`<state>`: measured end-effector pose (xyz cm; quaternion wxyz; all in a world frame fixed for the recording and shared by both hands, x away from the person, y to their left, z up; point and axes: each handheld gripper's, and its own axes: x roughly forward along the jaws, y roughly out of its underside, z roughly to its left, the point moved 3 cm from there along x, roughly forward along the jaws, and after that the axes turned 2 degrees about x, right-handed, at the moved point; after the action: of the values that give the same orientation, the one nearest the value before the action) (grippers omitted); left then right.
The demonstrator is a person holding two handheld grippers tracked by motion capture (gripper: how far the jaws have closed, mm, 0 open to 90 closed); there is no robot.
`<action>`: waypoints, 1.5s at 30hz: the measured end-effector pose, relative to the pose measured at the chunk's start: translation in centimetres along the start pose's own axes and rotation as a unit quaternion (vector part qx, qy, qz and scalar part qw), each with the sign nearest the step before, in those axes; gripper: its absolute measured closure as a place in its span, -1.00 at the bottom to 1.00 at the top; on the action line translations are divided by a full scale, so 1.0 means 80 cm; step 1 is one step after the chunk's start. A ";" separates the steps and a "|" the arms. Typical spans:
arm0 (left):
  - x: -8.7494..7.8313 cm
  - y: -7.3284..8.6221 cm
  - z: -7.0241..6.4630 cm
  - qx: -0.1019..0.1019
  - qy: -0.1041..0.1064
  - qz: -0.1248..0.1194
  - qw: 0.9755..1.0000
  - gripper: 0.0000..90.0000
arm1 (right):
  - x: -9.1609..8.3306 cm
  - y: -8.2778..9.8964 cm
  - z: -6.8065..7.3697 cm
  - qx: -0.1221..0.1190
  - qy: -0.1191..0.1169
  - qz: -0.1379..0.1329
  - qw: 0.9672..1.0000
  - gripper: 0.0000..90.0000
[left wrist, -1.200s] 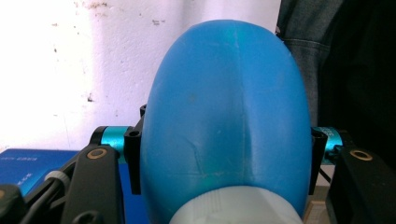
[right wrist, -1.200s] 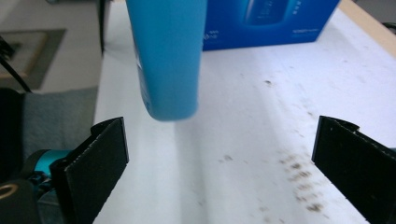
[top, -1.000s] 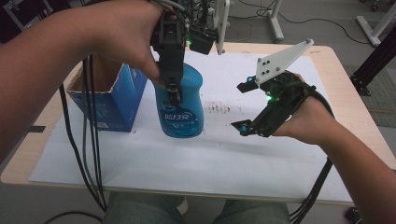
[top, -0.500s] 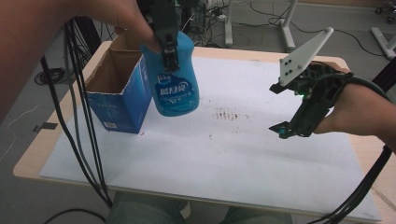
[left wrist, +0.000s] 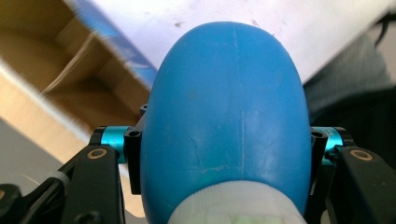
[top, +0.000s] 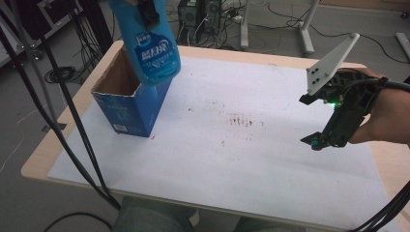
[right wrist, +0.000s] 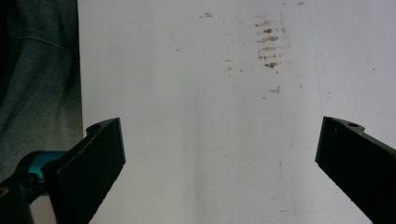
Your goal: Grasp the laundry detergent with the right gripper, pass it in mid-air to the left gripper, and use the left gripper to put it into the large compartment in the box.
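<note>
The left gripper (left wrist: 224,154) is clamped on the blue bottle (top: 151,46), which hangs in the air directly above the open blue cardboard box (top: 130,99). The right gripper (top: 333,118) stands well apart from the box over the white sheet (top: 232,159), jaws spread wide with nothing between them.

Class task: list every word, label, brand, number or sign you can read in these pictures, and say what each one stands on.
Blue plastic bottle, held up over the open blue cardboard box: large white characters on its front label, too blurred to read.
Same label, small white lines below the characters: too small to read.
Blue cardboard box, small white patch low on its front: too small to read.
White table cover: brown smudges, no writing.
</note>
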<state>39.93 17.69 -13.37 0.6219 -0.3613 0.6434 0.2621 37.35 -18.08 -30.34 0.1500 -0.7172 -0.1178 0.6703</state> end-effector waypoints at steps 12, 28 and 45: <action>-0.013 0.033 0.058 -0.169 -0.033 -0.001 0.985 -0.14 | 0.003 -0.003 -0.002 0.000 0.003 0.008 1.000 -0.99; 0.051 0.036 0.086 -0.181 -0.047 0.043 0.981 -0.14 | 0.004 -0.005 -0.003 0.002 0.008 0.002 1.000 -0.99; 0.178 0.043 0.104 -0.116 -0.020 0.086 0.989 -0.14 | 0.013 -0.007 -0.002 0.007 0.004 0.012 1.000 -0.99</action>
<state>42.77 24.30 -28.60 0.5641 -0.3689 0.6246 0.3944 37.59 -17.20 -31.09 0.1472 -0.7200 -0.1042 0.6702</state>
